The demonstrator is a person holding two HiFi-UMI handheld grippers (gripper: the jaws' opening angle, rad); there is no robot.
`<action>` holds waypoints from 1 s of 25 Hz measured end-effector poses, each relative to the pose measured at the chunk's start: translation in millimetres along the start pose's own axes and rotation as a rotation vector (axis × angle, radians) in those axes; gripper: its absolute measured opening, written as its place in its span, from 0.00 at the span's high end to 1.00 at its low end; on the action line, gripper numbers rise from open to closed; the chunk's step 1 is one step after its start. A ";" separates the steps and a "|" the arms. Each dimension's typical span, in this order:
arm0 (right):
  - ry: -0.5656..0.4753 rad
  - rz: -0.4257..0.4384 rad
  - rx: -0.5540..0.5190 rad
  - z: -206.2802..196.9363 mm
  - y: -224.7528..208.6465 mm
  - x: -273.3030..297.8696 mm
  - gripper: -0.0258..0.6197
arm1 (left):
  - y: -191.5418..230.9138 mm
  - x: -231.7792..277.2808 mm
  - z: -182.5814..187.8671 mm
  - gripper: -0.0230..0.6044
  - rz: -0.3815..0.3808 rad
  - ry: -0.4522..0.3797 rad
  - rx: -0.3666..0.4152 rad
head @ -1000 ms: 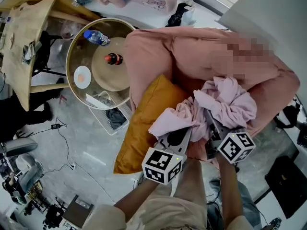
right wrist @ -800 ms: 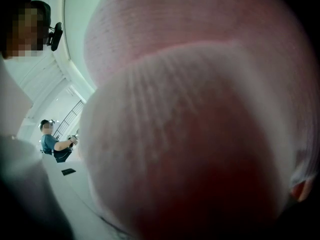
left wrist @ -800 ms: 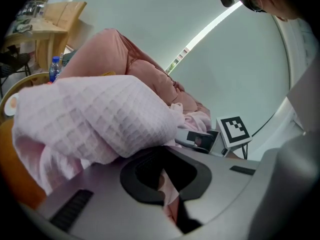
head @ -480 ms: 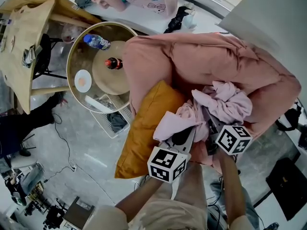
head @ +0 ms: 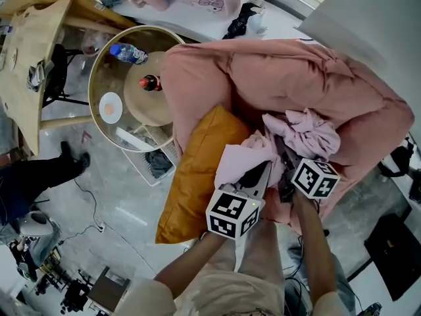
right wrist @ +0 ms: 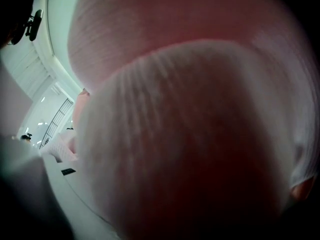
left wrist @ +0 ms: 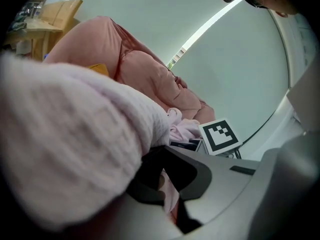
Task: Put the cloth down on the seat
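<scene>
A pale pink cloth [head: 304, 134] is bunched over the hollow of the big pink padded seat [head: 296, 71]. Both grippers reach into it from the near side. My left gripper [head: 260, 174] is shut on a fold of the cloth [left wrist: 75, 134], which drapes over its left jaw while a strip shows pinched at the tips [left wrist: 162, 176]. My right gripper [head: 284, 160] is buried in the bundle, which rises off its tips. Cloth [right wrist: 190, 134] fills the right gripper view, hiding the jaws there. The right gripper's marker cube [left wrist: 220, 136] shows beside the left one.
An orange cushion [head: 197, 170] leans on the seat's left side. Left of the seat, a round glass table [head: 105, 78] carries a cola bottle [head: 150, 82], a water bottle [head: 128, 51] and a plate [head: 110, 107]. A wooden table [head: 26, 45] is far left; a black bag [head: 395, 242] lies at right.
Both grippers have moved a little forward toward the seat's back with the cloth. The bundle has drawn together and looks more compact.
</scene>
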State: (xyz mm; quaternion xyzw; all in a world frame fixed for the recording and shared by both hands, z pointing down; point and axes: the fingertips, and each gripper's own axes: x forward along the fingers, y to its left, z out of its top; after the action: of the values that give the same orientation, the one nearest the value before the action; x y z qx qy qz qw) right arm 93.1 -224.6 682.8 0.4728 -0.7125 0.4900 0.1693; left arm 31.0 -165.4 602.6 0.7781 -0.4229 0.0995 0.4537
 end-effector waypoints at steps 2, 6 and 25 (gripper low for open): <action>0.005 0.001 0.010 -2.4 -3.8 2.6 0.55 | 1.5 3.1 0.3 0.96 0.002 0.001 -0.003; 0.029 0.003 0.057 -4.8 -15.4 9.5 0.55 | 6.9 13.9 5.0 0.96 0.015 -0.008 -0.017; 0.087 -0.135 0.107 -24.1 -72.8 -16.9 0.55 | 42.5 98.1 -4.6 0.96 0.170 0.083 0.062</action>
State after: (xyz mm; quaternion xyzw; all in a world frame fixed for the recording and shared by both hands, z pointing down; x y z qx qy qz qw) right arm 157.2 -200.7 721.2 0.5065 -0.6438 0.5347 0.2074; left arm 61.3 -227.3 684.5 0.7483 -0.4649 0.1825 0.4367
